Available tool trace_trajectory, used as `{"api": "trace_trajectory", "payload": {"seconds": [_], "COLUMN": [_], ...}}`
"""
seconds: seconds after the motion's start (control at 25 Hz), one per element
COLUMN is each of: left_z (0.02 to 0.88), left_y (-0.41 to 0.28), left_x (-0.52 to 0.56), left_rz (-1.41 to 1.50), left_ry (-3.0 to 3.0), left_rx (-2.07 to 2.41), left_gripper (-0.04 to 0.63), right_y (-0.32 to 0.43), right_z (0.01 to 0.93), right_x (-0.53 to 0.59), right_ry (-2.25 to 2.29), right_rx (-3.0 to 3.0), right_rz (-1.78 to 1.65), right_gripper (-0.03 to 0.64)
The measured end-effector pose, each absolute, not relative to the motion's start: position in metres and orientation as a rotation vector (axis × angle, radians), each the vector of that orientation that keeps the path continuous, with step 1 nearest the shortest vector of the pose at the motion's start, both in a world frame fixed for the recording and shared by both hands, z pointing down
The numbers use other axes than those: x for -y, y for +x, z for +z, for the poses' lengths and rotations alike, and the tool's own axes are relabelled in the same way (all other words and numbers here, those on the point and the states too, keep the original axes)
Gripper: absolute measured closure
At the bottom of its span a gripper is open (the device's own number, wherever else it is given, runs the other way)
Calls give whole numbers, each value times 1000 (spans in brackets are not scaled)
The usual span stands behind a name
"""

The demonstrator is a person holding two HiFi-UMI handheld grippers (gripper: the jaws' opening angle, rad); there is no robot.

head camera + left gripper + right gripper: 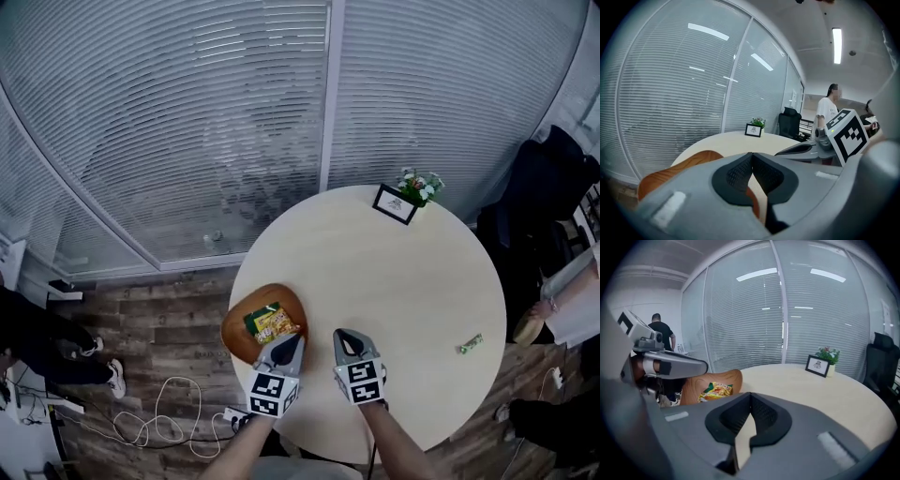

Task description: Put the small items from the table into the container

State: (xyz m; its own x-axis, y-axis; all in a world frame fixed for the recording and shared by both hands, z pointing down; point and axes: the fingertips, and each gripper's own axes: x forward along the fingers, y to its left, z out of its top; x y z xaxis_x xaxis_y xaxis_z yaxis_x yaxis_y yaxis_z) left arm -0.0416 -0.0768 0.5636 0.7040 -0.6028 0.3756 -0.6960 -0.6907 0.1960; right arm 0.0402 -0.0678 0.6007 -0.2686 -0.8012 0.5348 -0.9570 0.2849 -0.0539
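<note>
A brown wooden bowl (pixel 236 328) sits at the round table's left edge with a yellow-green snack packet (pixel 273 322) inside it. The packet also shows in the right gripper view (pixel 715 391), lying in the bowl (pixel 729 379). A small green wrapped item (pixel 470 344) lies on the table at the right. My left gripper (pixel 288 343) is shut and empty at the bowl's near right rim. My right gripper (pixel 343 336) is shut and empty just right of it over bare table. In the left gripper view the bowl (pixel 670 174) lies under the shut left gripper (pixel 752 154).
A framed picture (pixel 395 203) and a small potted plant (pixel 422 186) stand at the table's (pixel 375 281) far edge. Glass walls with blinds lie behind. People stand to the left and right of the table. Cables lie on the wooden floor at the lower left.
</note>
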Motion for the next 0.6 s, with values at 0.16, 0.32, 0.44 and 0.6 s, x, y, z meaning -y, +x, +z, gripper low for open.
{"api": "trace_trajectory", "payload": {"seconds": [0.16,0.32,0.44,0.6], "left_z": [568,576,580,582], "left_y": [9,57,89,125], "left_x": [63,44,25,2], "left_rz": [427,454,477,501], "left_ry": [2648,2692,2723,2753], "left_rx": [891,756,640,513], "left_gripper": [600,601,603,604], "right_y": [94,142,171,201], "right_z": [606,614,618,620], "right_x": [42,13,-12,-38], "right_ry": [1706,1807,1883,1958], "right_rx": [2068,1973,1902,1834], "right_rz": [566,604,635,670], "right_gripper": [615,615,615,615]}}
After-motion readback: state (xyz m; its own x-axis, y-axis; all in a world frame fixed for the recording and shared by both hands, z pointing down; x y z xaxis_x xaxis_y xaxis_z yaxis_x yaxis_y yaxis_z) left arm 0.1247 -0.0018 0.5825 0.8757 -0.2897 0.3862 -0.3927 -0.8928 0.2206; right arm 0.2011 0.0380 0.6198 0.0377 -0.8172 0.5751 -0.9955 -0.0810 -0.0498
